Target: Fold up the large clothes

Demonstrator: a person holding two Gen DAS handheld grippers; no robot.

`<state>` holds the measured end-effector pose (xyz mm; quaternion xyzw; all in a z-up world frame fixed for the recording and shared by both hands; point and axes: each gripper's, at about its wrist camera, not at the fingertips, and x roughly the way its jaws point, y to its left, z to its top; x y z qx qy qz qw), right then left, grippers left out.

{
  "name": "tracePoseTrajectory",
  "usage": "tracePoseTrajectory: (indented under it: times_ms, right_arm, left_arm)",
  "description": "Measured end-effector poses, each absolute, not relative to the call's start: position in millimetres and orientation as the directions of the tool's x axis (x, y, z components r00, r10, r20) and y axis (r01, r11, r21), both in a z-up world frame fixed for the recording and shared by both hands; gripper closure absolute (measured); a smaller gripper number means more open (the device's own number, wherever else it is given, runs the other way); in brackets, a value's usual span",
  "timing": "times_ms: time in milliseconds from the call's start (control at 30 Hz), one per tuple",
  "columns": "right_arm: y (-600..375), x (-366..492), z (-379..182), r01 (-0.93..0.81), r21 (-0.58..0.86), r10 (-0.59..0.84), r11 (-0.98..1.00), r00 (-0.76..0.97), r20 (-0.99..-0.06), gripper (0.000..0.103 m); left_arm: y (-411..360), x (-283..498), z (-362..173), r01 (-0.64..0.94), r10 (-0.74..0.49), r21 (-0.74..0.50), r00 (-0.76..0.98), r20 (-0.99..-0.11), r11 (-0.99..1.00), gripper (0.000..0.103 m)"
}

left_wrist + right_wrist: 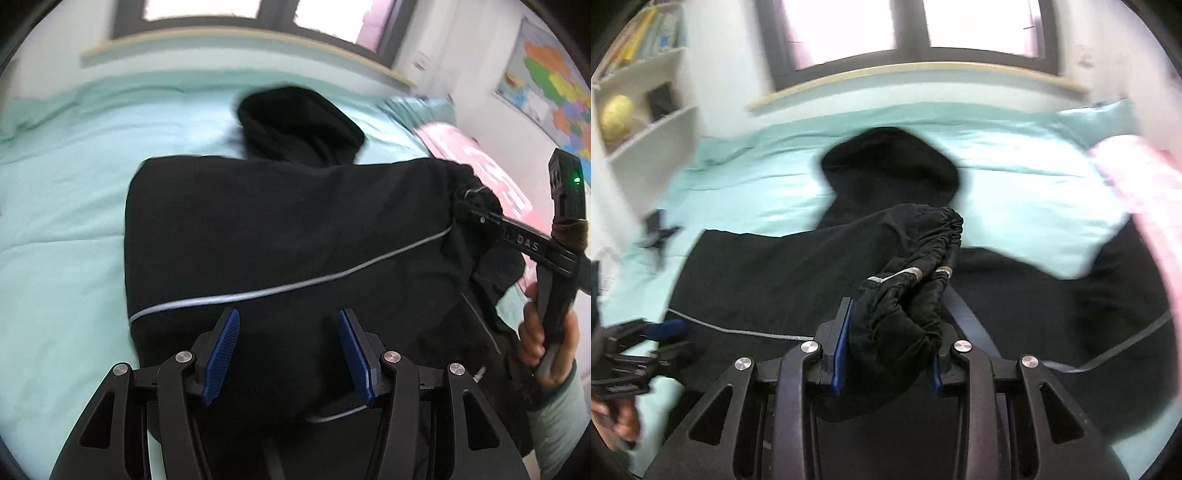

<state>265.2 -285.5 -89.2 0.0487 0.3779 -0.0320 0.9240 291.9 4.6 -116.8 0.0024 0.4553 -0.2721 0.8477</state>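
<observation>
Now, left wrist view first. Black jacket [288, 236] spread flat across the mint bed [62, 229], filling the middle, hood [299, 125] lying beyond it toward 12 o'clock. Grey piping [295, 286] running across the cloth from 8 o'clock up toward 3 o'clock. Left tool [289, 352] low at 6 o'clock, blue pads [221, 354] spread wide, gripping nothing, poised just above the near part of the jacket; probably waiting to pin or catch the cloth while the other side gets folded. Right tool [471, 206] reaching in from 3 o'clock, jaws hard to read from here, tip buried in a gathered cuff [469, 184]. Pink bedding [476, 155] and a wall map [550, 81] off toward 2 o'clock.

Next, right wrist view. Right tool [886, 350] at 6 o'clock, pads pinching a bunched wad of black sleeve, elastic cuff [938, 229] puffing out past the pads toward 12 o'clock. Sleeve held lifted off the jacket body [757, 273], apparently so as to carry it inward over the torso for a fold. Hood [890, 166] straight ahead, past the cuff. Left tool [661, 334] blurred at 8 o'clock, over the near left edge of the jacket. Shelf [646, 99] with a yellow ball [616, 118] at 10 o'clock; window [912, 29] across 12 o'clock. Fold judged early: body laid out, one sleeve in hand, not yet laid down.
</observation>
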Motion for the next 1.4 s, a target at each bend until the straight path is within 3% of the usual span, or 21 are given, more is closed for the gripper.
tracePoseTrajectory:
  times_ms: [67, 233, 367, 533, 667, 833, 967, 1067, 1400]
  right_arm:
    - [-315, 263, -108, 0.150, 0.051, -0.065, 0.987, 0.679, -0.731, 0.066]
    - [-361, 262, -174, 0.191, 0.114, -0.013, 0.975, 0.562, -0.827, 0.065]
    - [-361, 267, -200, 0.185, 0.112, 0.006, 0.976, 0.496, -0.868, 0.061]
    - [-376, 244, -163, 0.132, 0.257, 0.147, 0.957, 0.543, -0.827, 0.052]
    - [-405, 197, -115, 0.075, 0.293, 0.178, 0.953, 0.643, -0.745, 0.032]
    - [-467, 167, -67, 0.124, 0.277, 0.104, 0.953, 0.723, -0.683, 0.032]
    - [-538, 153, -55, 0.274, 0.208, -0.060, 0.939, 0.727, -0.684, 0.030]
    - [-587, 162, -70, 0.343, 0.230, -0.093, 0.911, 0.713, -0.695, 0.030]
    - [-699, 243, -191, 0.497, 0.425, 0.011, 0.756, 0.640, -0.769, 0.029]
  left_arm:
    - [-17, 295, -134, 0.468, -0.440, -0.235, 0.397, -0.805, 0.852, 0.046]
    - [-53, 304, -187, 0.441, -0.305, -0.132, 0.352, -0.885, 0.888, 0.046]
    - [-64, 304, -184, 0.426, -0.246, -0.076, 0.359, -0.900, 0.902, 0.046]
    - [-91, 292, -139, 0.479, -0.334, -0.127, 0.377, -0.864, 0.869, 0.046]
    - [-159, 281, -107, 0.575, -0.478, -0.220, 0.345, -0.808, 0.788, 0.046]
    - [-270, 274, -118, 0.681, -0.507, -0.192, 0.298, -0.809, 0.707, 0.046]
    - [-319, 277, -159, 0.658, -0.490, -0.233, 0.235, -0.840, 0.716, 0.046]
    - [-331, 281, -198, 0.606, -0.443, -0.237, 0.214, -0.871, 0.759, 0.046]
    - [-329, 255, -201, 0.648, -0.452, -0.134, 0.354, -0.819, 0.750, 0.046]
